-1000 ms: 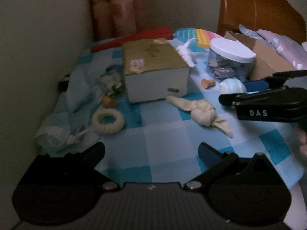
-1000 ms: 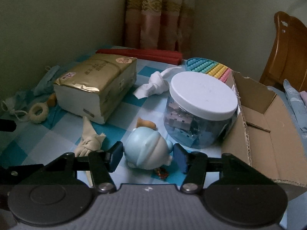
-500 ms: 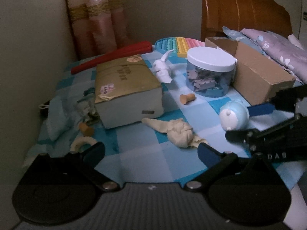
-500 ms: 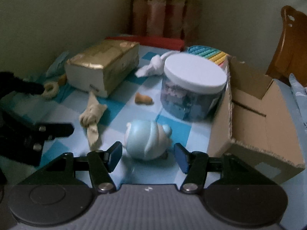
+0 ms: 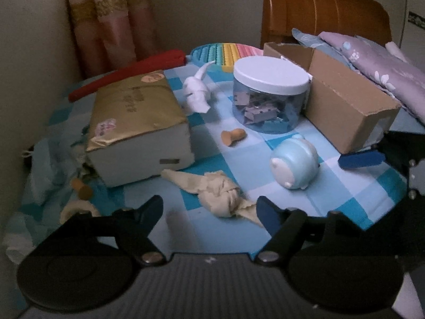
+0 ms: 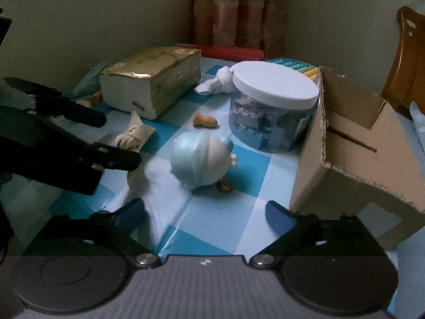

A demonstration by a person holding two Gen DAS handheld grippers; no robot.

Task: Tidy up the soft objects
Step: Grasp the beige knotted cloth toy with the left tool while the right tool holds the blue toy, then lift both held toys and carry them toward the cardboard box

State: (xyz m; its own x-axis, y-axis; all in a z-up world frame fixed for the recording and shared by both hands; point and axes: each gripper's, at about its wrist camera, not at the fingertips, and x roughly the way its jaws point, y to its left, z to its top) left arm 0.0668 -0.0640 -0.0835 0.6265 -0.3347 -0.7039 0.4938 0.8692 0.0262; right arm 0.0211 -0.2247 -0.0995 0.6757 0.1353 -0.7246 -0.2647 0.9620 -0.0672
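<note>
Table (image 5: pixel 353 186) under a blue checked cloth, with the sorting judged barely begun. The cardboard box (image 6: pixel 353 143), presumably meant for collection, stands at the right edge; its inside is largely hidden, and nothing is seen in it. The round blue toy (image 6: pixel 202 159) rests on the cloth just beside the box, with the right gripper (image 6: pixel 204 212) short of it. The jaws of this gripper have just been opening and now stand wide, with nothing between them. The left gripper (image 5: pixel 209 210) is poised just short of the knotted beige cloth (image 5: pixel 220 196); its jaws have just been closing but remain apart and empty. Still lying loose are the knotted white cloth (image 5: pixel 198 93) behind the tissue pack (image 5: pixel 138 122), a woven ring (image 5: pixel 77 208) at the left edge, and crumpled blue fabric (image 5: pixel 47 164) beside it. A lidded jar (image 5: pixel 271 98) stands between pack and box. Every soft item is judged still to be gathered.
</note>
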